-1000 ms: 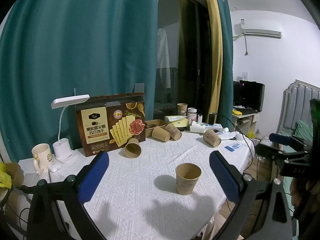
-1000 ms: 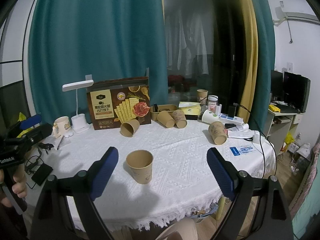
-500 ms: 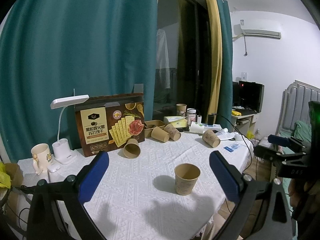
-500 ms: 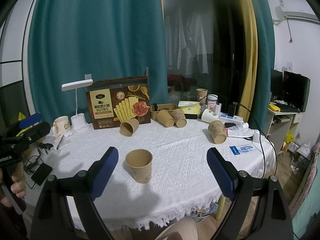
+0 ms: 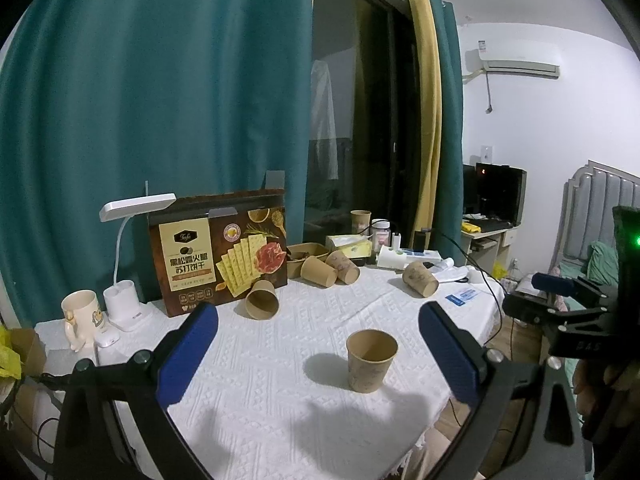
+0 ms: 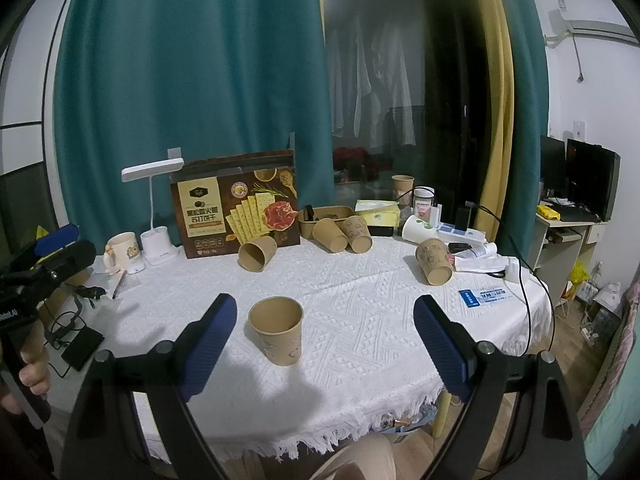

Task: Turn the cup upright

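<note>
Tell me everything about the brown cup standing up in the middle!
The paper cup is plain brown with faint drawings on its side. It stands upright, mouth open at the top, and looks empty. It sits alone on the white tablecloth, near the front edge. Nothing else touches it; both open grippers are apart from it.

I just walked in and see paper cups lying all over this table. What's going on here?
A person holds a two-finger gripper in each hand. Both the left gripper and the right gripper are open and empty, held back from the white tablecloth. One paper cup stands upright near the front. Four more lie on their sides: one by the cracker box, a pair further back, and one to the right.
</note>
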{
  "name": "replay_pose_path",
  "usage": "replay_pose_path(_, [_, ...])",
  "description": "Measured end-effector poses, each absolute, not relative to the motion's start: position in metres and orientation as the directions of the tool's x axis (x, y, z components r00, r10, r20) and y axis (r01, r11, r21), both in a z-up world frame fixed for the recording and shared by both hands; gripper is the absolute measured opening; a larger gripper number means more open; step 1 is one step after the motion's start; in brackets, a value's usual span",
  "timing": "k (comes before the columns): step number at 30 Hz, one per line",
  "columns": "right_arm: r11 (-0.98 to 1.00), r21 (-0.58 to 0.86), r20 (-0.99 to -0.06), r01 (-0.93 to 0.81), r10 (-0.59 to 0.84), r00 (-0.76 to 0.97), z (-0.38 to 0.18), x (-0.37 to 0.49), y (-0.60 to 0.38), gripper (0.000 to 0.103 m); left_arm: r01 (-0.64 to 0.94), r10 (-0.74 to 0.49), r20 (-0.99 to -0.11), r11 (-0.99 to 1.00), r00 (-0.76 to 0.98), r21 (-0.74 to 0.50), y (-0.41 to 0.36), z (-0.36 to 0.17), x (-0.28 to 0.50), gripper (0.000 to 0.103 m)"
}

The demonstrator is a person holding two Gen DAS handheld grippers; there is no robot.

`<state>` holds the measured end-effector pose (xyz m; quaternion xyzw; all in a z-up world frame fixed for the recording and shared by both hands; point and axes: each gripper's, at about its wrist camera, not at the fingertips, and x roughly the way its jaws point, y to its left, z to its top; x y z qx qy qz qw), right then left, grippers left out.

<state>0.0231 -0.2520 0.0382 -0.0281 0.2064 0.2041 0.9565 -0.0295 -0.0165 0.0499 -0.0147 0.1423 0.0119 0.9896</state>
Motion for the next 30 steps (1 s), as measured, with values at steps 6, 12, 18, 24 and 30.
replay_pose_path(6, [0.915,0.031,-0.406,-0.402,0.379,0.831,0.0384,0.0234,-0.2522,0.089,-0.027,0.019,-0.278,0.999,0.96,-0.025,-0.0167,0.0506,-0.0288,0.1])
replay_pose_path(12, [0.915,0.031,-0.406,-0.403,0.38,0.831,0.0385,0.0236,-0.2526,0.089,-0.026,0.018,-0.279,0.999,0.96,-0.025,-0.0163,0.0501,-0.0295,0.1])
replay_pose_path(18, [0.915,0.031,-0.407,-0.403,0.38,0.831,0.0375,0.0241,-0.2523,0.089,-0.027,0.019,-0.279,0.999,0.96,-0.025,-0.0165,0.0498,-0.0298,0.1])
replay_pose_path(24, [0.915,0.031,-0.407,-0.402,0.379,0.831,0.0386,0.0239,-0.2525,0.089,-0.025,0.018,-0.279,0.999,0.96,-0.024,-0.0167,0.0495,-0.03,0.1])
replay_pose_path(30, [0.915,0.03,-0.41,-0.402,0.378,0.83,0.0345,0.0249,-0.2534,0.089,-0.015,0.01,-0.278,1.0,0.961,-0.016,-0.0178,0.0525,-0.0281,0.1])
